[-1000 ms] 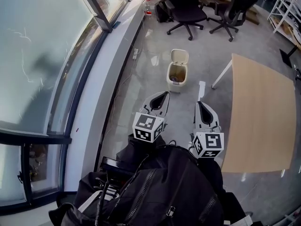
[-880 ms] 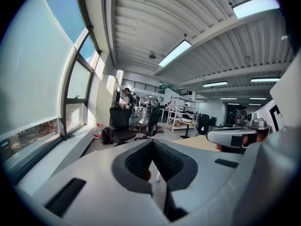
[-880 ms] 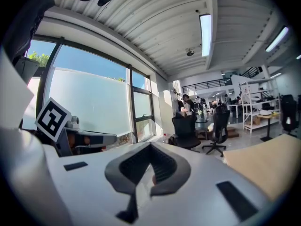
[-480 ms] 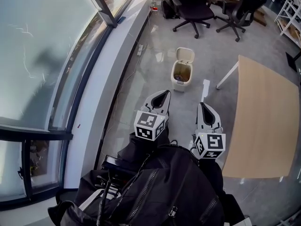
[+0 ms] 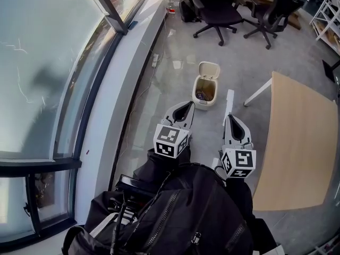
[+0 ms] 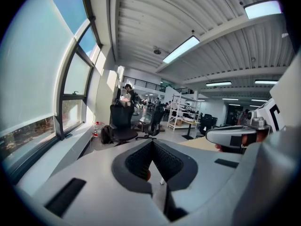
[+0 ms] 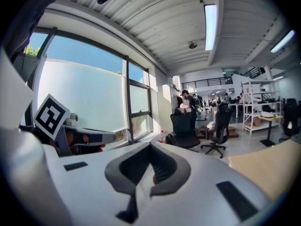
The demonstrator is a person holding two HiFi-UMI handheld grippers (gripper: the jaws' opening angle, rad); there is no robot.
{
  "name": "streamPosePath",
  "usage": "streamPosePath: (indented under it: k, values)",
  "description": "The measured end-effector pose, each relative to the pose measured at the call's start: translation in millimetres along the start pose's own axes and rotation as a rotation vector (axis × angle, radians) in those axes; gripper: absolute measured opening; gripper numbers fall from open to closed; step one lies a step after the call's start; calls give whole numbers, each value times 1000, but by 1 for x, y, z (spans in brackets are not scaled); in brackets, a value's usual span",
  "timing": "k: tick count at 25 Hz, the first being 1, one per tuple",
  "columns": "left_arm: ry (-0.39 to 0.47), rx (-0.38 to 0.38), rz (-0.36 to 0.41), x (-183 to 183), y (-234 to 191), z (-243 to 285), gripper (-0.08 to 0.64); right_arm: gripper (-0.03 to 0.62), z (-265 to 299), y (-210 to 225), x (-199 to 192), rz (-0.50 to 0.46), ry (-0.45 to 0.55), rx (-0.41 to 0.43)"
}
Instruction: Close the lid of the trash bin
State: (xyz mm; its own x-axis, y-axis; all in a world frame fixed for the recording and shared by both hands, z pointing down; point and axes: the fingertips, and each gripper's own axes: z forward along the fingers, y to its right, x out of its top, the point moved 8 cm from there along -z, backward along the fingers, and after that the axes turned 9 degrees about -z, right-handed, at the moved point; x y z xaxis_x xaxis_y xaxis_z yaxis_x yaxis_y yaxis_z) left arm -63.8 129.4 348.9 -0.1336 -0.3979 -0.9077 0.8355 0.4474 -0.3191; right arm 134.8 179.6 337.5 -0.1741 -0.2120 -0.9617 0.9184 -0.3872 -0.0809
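A cream trash bin (image 5: 204, 98) stands on the grey floor ahead of me, its lid (image 5: 209, 69) tipped up at the far side and some rubbish showing inside. My left gripper (image 5: 188, 104) points at it from just short of its near left corner, jaws shut and empty. My right gripper (image 5: 228, 116) is held to the bin's near right, also shut on nothing. In the left gripper view the left gripper (image 6: 152, 141) has its pads meeting at the tip; the right gripper (image 7: 150, 145) looks the same in the right gripper view. Neither gripper view shows the bin.
A light wooden table (image 5: 297, 137) stands to the right on white legs. Two black office chairs (image 5: 217, 9) (image 5: 271, 8) stand beyond the bin. A curved window wall (image 5: 53, 62) and its sill (image 5: 122, 89) run along the left. A black bag (image 5: 180, 211) fills the bottom.
The view has shifted forward a little, so the bin lies slightly closer to both gripper tips. Both grippers stay shut and held side by side.
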Motion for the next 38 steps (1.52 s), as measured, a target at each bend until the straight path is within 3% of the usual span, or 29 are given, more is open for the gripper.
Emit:
streamPosePath:
  k: [12,23,31,38]
  values:
    - [-93,-10,-54,21,-99,86,0,5,140,2,14,-17,-77,34]
    - [-189,-44,-103,0,-147,144,0,5,210,0,-12,-22,-183,53]
    - [-241,40,-110,-24,-167,166,0,5,245,17,-47,24,-224,103]
    - [-292,111,-137,-57,-185,187,0,5,295,35,-89,57,-319,170]
